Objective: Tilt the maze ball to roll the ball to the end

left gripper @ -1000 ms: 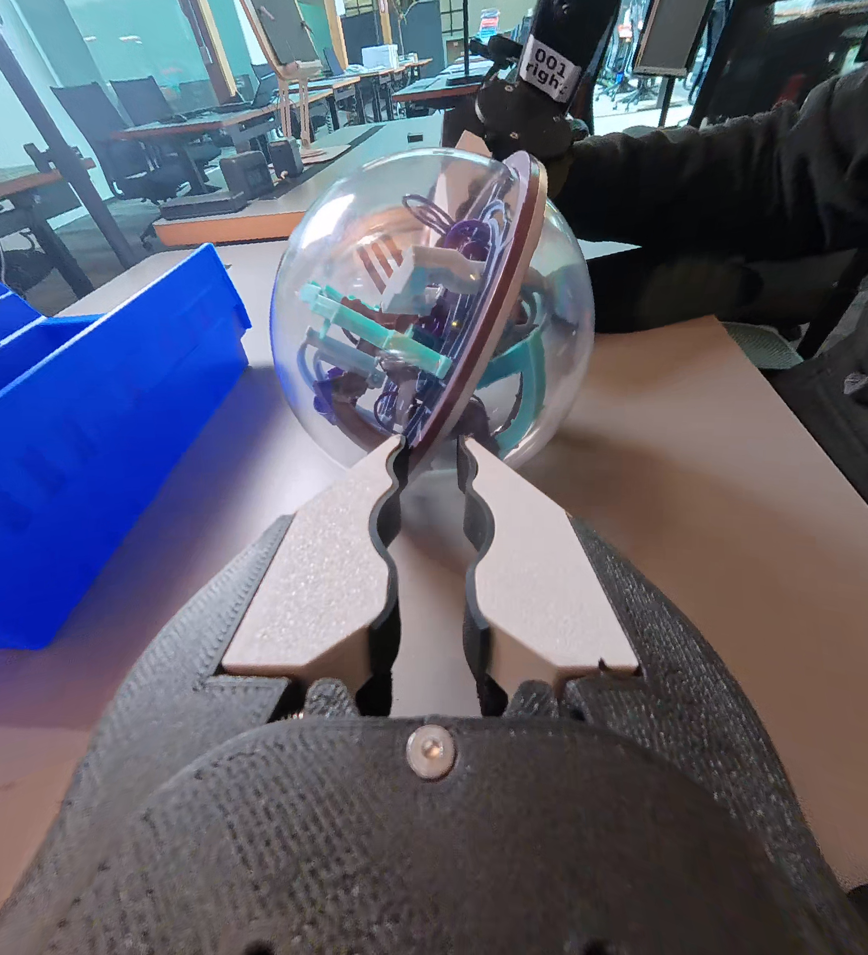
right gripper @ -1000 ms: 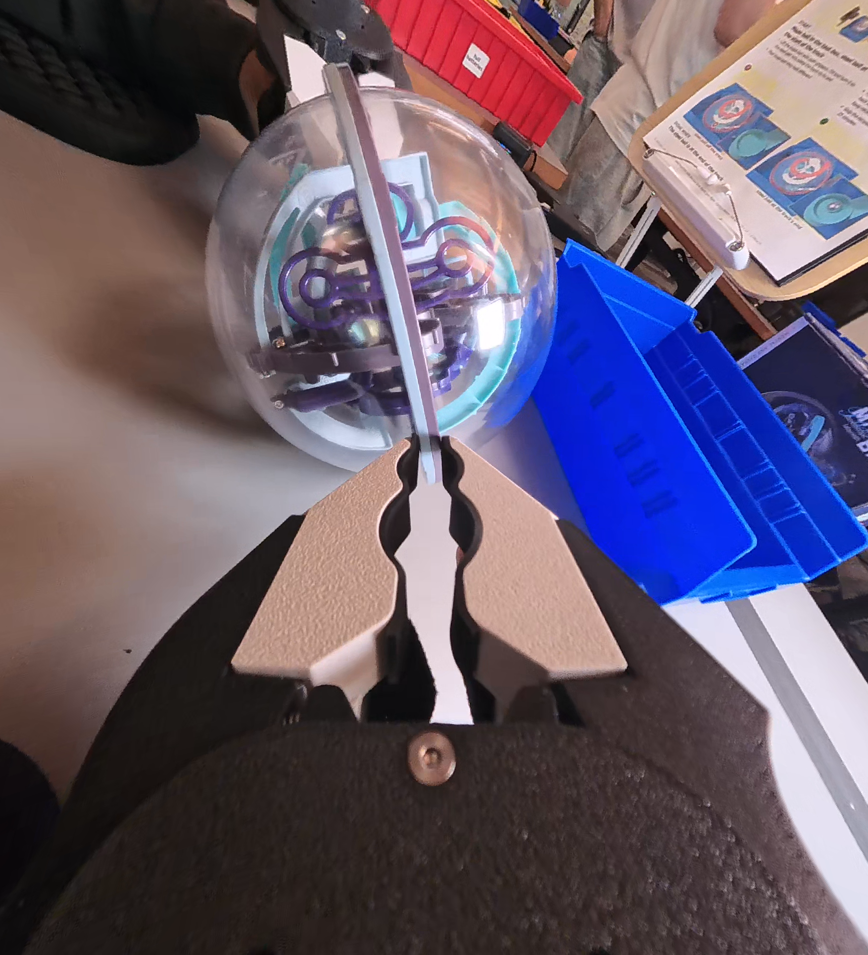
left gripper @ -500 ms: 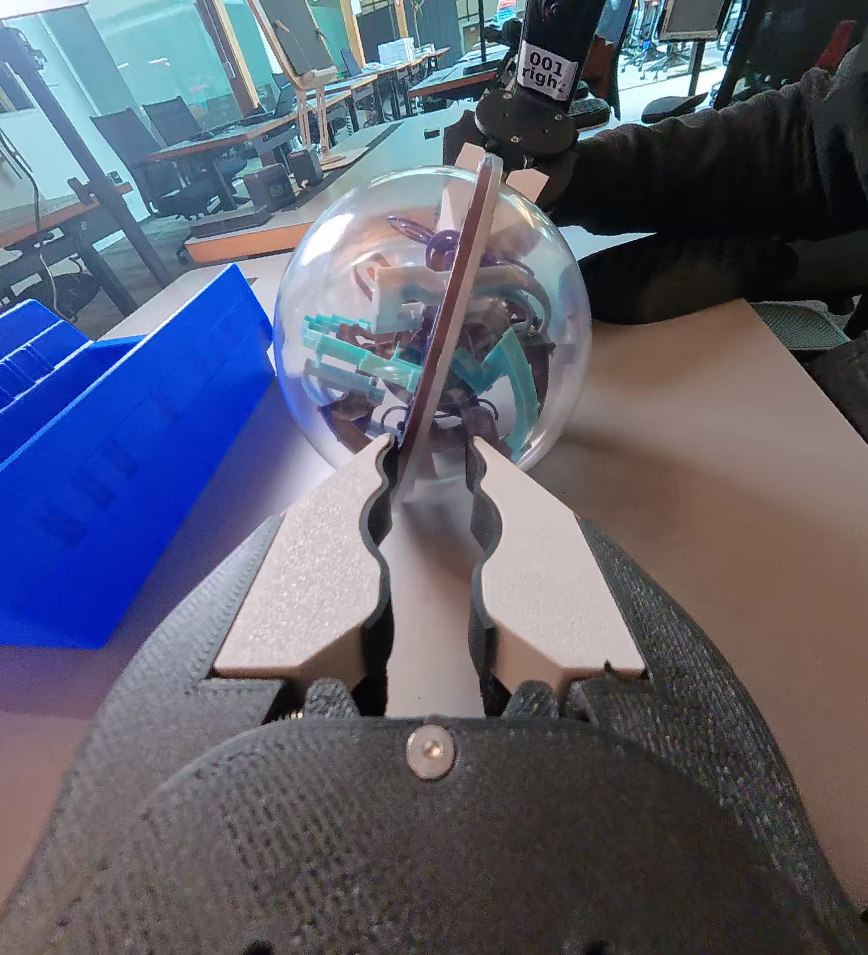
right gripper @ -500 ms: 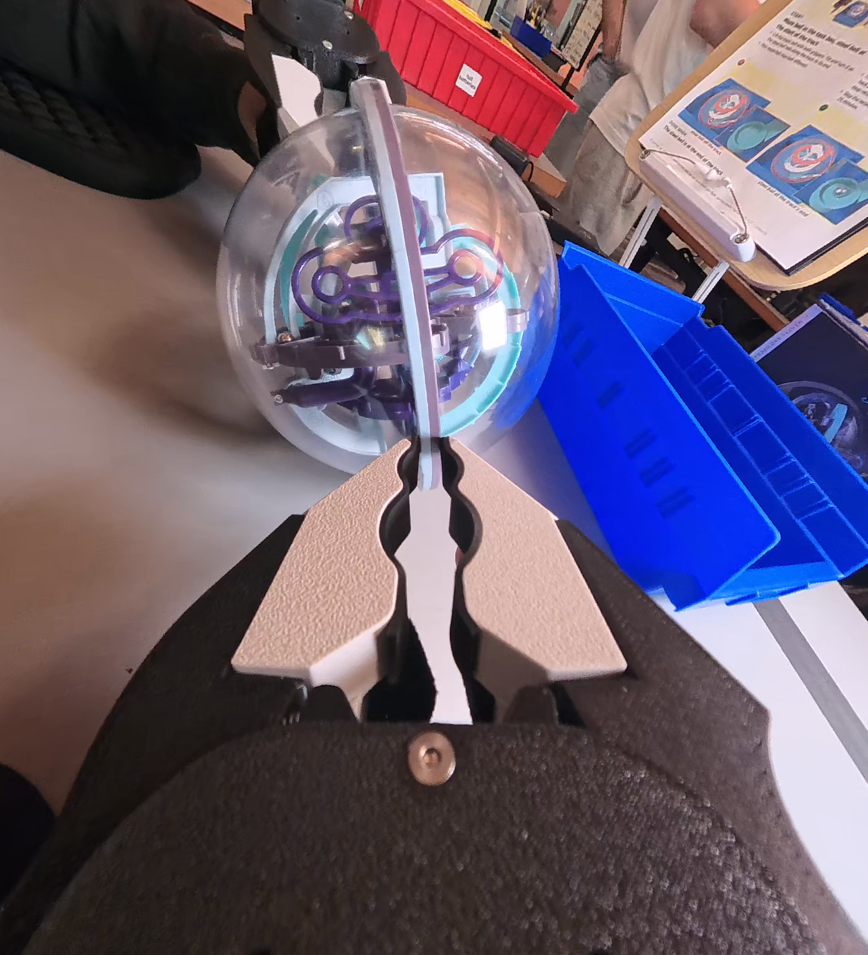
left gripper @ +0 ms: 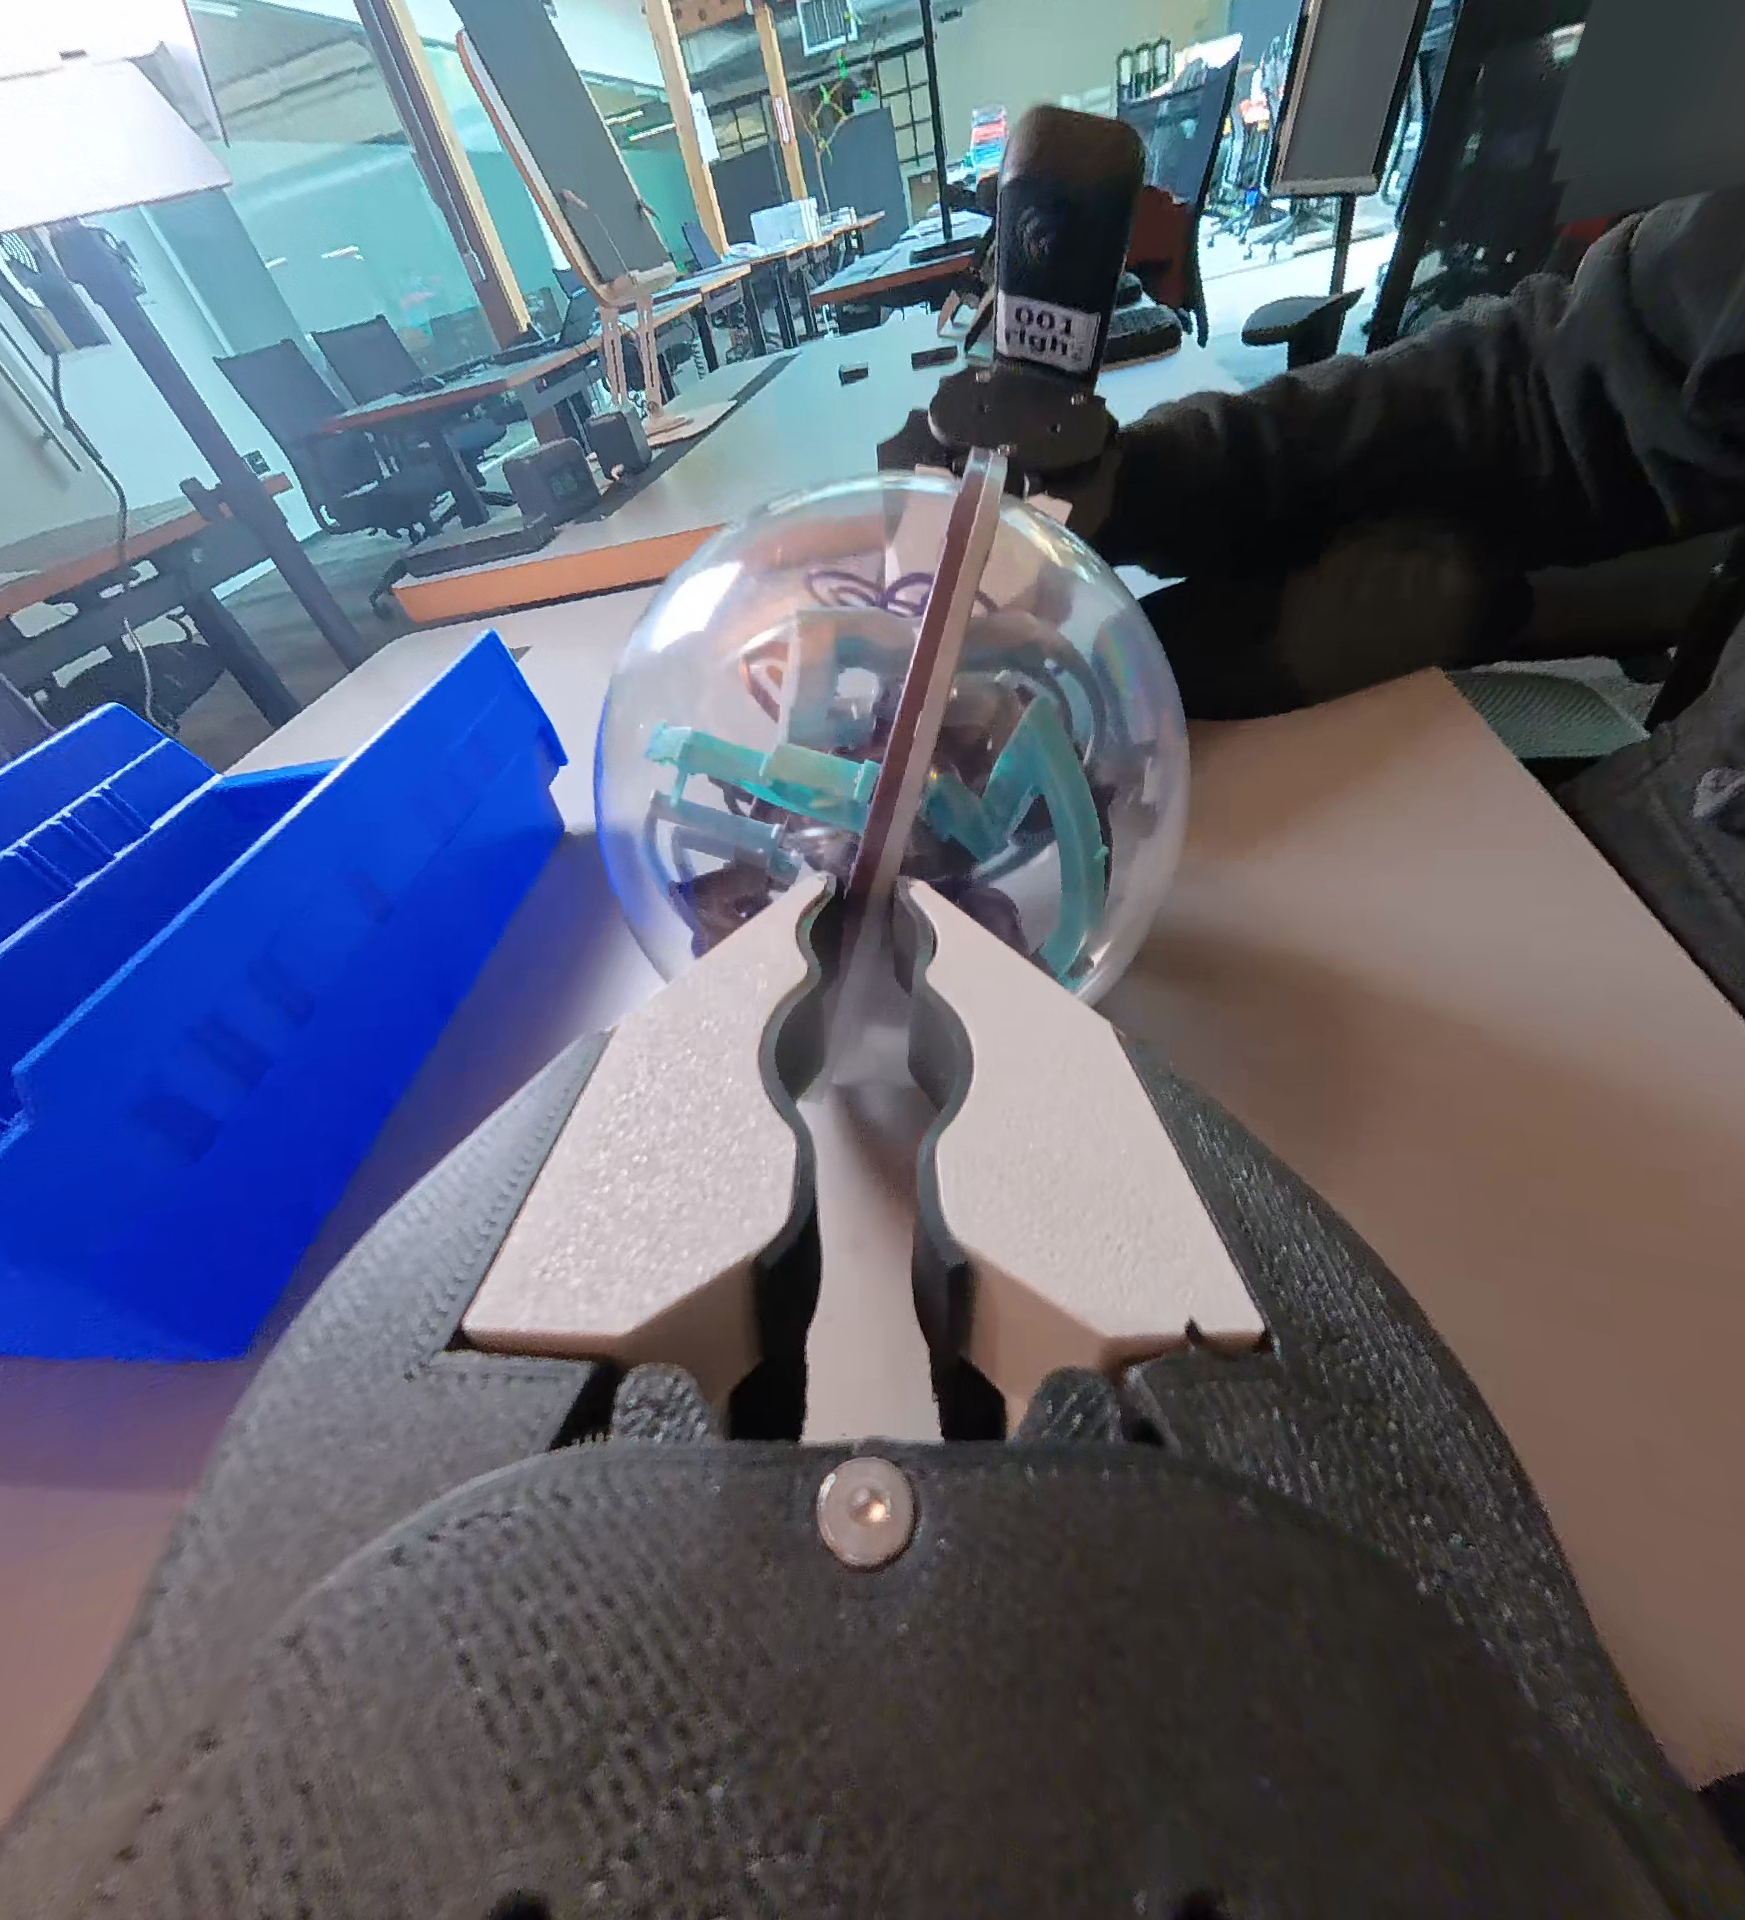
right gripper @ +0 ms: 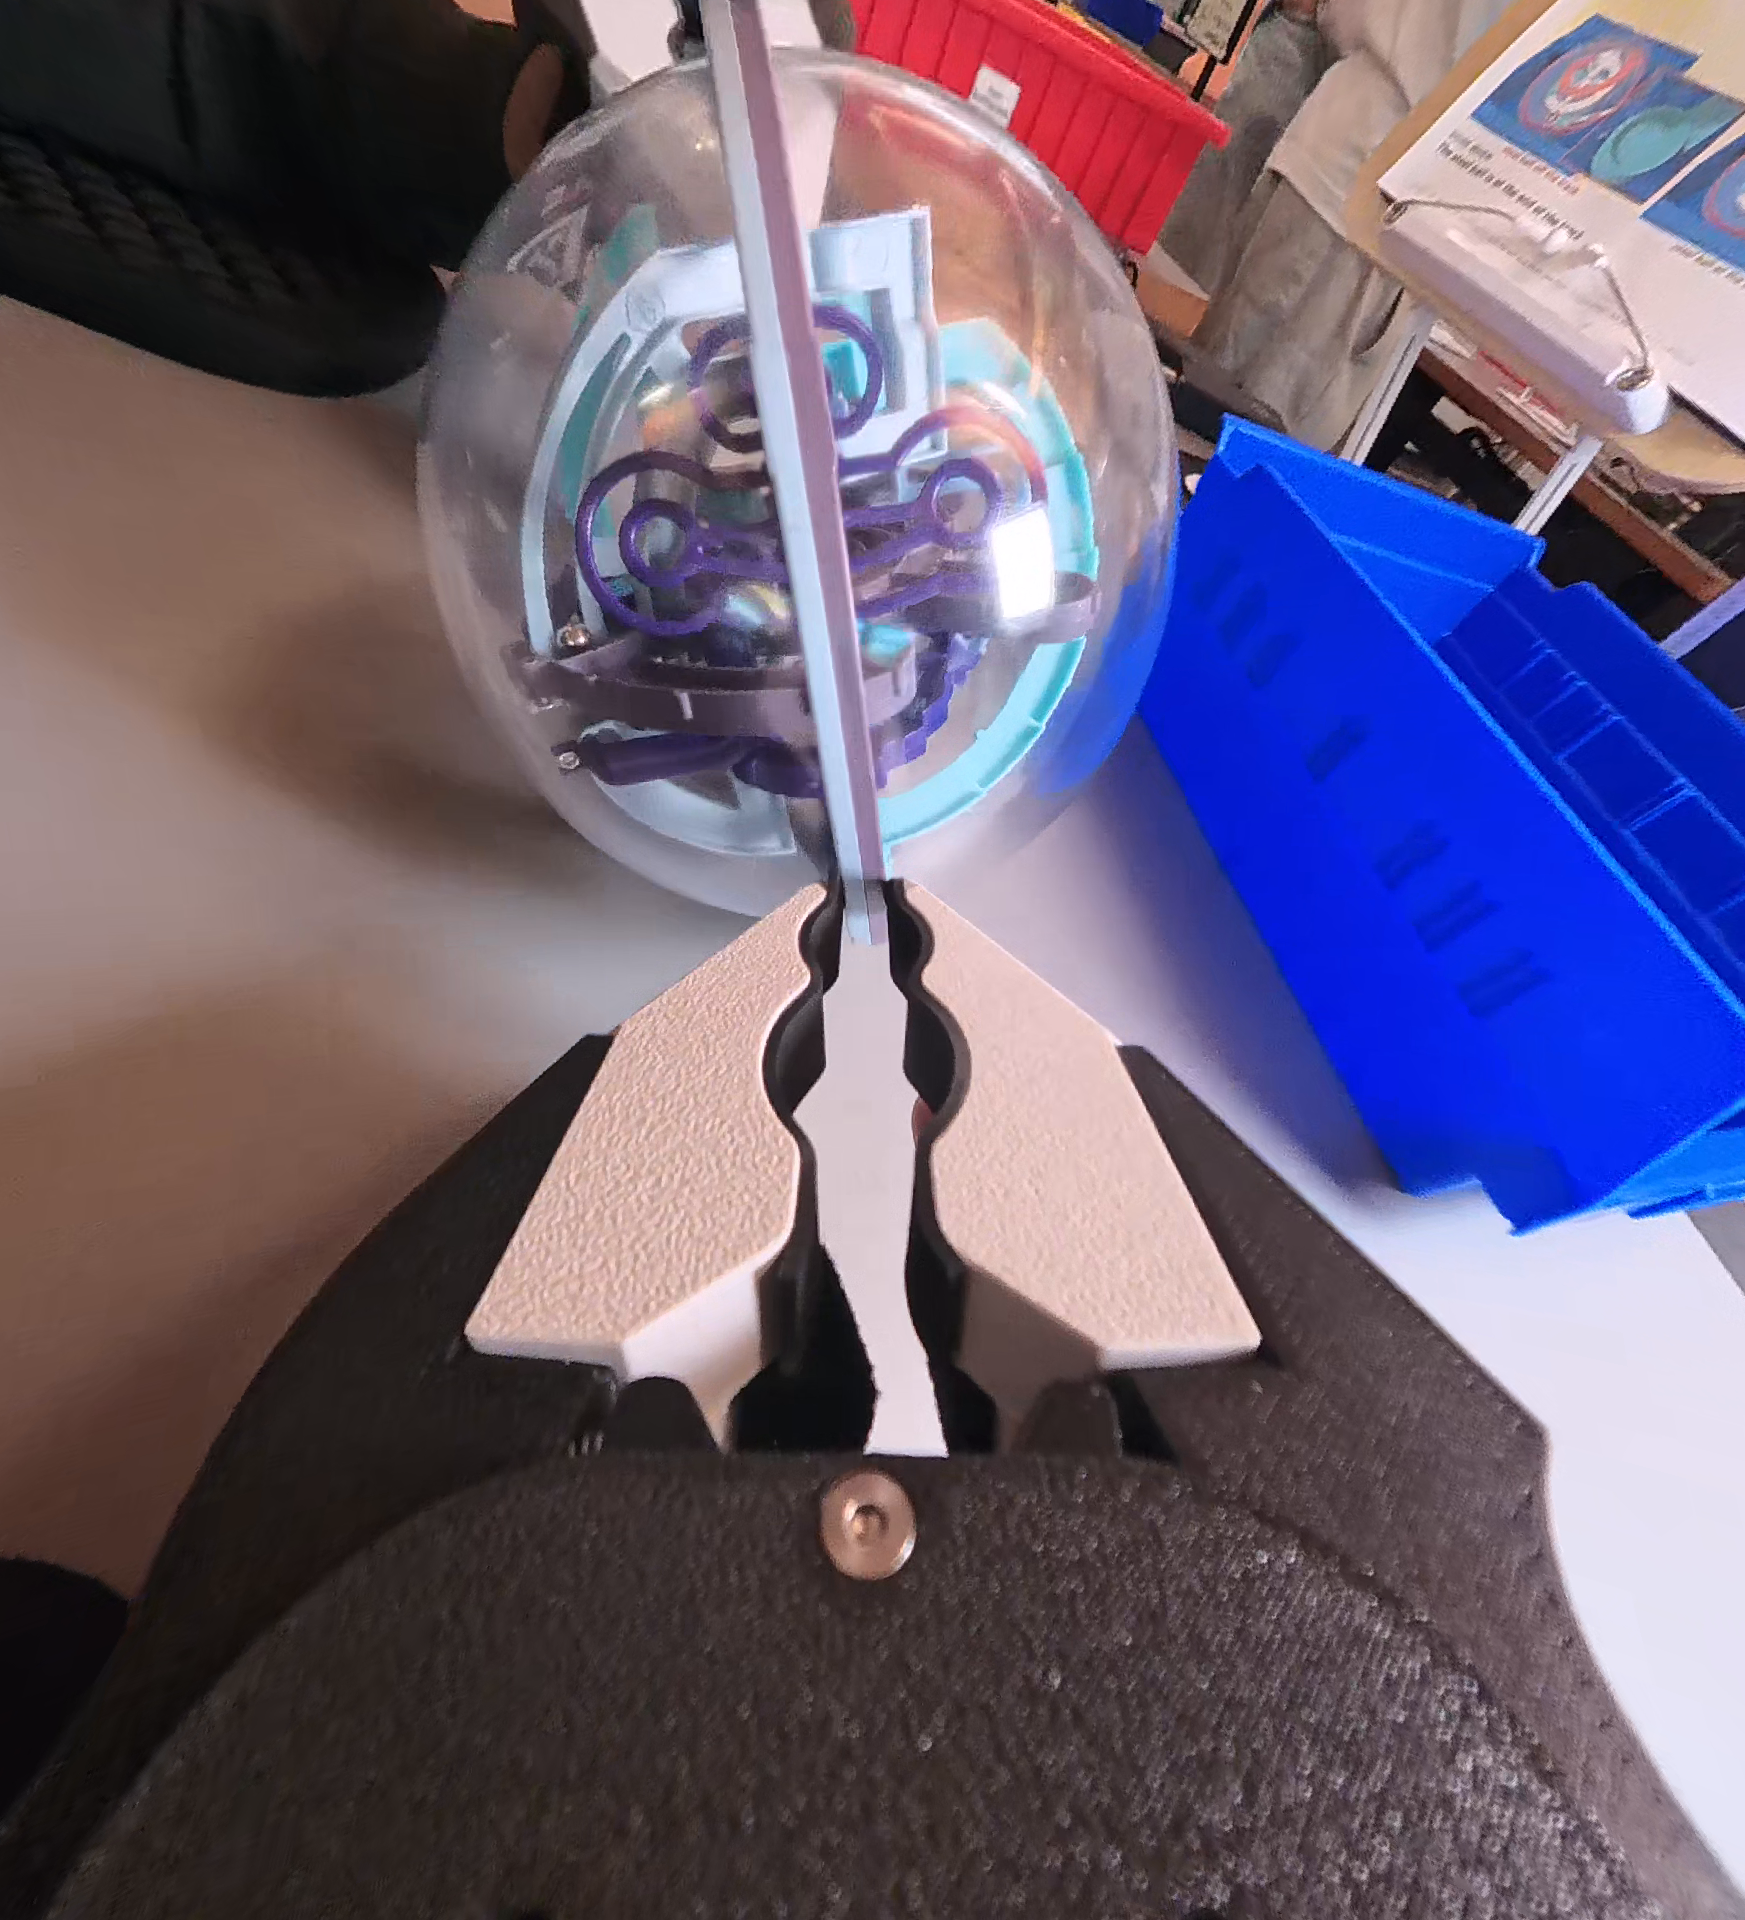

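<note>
The maze ball [left gripper: 743,727] is a clear sphere with teal and purple tracks inside and a flat rim [left gripper: 935,665] around its middle. It rests low over the tan table [left gripper: 1367,987]. My left gripper [left gripper: 870,894] is shut on the near edge of the rim. My right gripper [left gripper: 993,462] grips the far edge opposite. In the right wrist view the ball [right gripper: 639,499] fills the centre, its rim [right gripper: 795,499] stands almost upright, and my right gripper [right gripper: 863,909] is shut on its lower edge. I cannot pick out the small steel ball for sure.
A blue bin [left gripper: 224,935] stands close to the left of the ball; it also shows in the right wrist view [right gripper: 1470,831]. A gloved hand and dark sleeve [left gripper: 1470,468] reach in from the right. A red bin [right gripper: 1034,94] and an instruction board [right gripper: 1626,156] stand behind.
Both grippers have turned the maze ball. In the right view its rim swung from leaning left to nearly upright and the ball came closer. My left fingers have closed tighter on the rim.
</note>
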The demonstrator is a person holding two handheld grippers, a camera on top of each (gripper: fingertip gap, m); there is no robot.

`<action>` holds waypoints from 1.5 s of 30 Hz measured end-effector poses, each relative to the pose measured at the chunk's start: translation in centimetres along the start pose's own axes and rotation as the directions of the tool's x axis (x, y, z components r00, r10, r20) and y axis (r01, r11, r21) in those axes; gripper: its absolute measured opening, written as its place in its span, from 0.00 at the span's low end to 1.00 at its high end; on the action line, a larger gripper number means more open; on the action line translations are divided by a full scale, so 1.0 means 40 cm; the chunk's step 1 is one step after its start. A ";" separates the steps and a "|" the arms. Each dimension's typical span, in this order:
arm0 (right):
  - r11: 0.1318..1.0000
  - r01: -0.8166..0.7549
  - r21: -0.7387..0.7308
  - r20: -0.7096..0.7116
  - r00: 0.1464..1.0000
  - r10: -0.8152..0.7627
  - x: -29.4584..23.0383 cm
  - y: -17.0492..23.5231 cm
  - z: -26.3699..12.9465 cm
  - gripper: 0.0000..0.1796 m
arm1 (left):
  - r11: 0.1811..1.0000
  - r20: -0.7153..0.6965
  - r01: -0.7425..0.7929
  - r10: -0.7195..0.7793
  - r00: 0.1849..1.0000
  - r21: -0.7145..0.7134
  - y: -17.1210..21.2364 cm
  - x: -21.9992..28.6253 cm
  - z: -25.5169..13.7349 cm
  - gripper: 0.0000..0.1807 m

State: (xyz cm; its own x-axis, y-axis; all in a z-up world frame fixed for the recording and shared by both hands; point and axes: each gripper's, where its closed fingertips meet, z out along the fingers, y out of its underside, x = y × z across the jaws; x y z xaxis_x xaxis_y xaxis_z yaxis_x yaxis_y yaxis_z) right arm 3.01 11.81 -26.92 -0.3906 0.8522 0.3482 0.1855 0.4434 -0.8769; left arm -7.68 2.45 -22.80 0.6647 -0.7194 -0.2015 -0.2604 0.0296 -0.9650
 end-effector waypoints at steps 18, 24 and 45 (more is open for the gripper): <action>0.979 -0.199 -0.043 0.151 0.967 0.203 -0.056 0.010 0.022 0.03 | 0.946 0.002 0.324 -0.324 0.946 0.030 -0.072 -0.002 0.000 0.04; 0.971 -0.232 -0.057 0.195 0.951 0.239 -0.076 0.011 0.028 0.03 | 0.920 -0.001 0.390 -0.390 0.921 0.037 -0.085 -0.004 0.002 0.04; 0.944 -0.315 -0.100 0.354 0.875 0.329 -0.144 -0.001 0.023 0.04 | 0.839 -0.027 0.542 -0.541 0.840 0.048 -0.083 -0.015 0.012 0.04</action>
State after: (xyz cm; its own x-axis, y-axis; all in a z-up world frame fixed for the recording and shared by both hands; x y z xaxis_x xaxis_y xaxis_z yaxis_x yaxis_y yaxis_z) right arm 4.44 6.62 -29.18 -0.5999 0.7936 -0.1013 0.3882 0.1780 -0.9042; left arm -6.87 3.14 -19.54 0.6810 -0.6391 0.3575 0.1751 -0.3320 -0.9269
